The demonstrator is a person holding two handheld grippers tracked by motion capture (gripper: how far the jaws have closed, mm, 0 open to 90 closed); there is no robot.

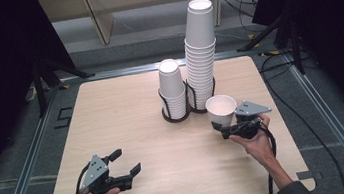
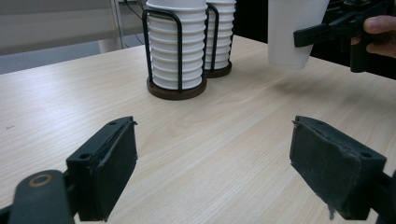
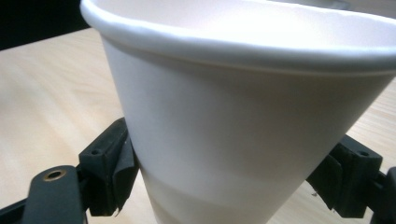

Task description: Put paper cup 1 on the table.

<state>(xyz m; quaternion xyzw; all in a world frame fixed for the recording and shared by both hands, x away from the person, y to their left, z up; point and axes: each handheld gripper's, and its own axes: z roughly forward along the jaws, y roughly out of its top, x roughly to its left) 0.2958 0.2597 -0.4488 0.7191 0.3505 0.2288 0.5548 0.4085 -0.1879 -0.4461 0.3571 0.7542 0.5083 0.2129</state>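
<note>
The right gripper gripped a single white paper cup by its lower wall, upright just beside the two racked stacks (left gripper gaping idle), so carrying seemed underway, needing a steady level set-down next.

Wooden table, two cup racks

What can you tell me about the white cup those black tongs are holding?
The single white paper cup is plain, with a rolled rim, tapering toward its base. It is empty and upright, mouth up. The right tongs clamp its lower wall from both sides. In the left gripper view it hangs just above the light wooden table, near two wire holders of stacked cups.
</note>
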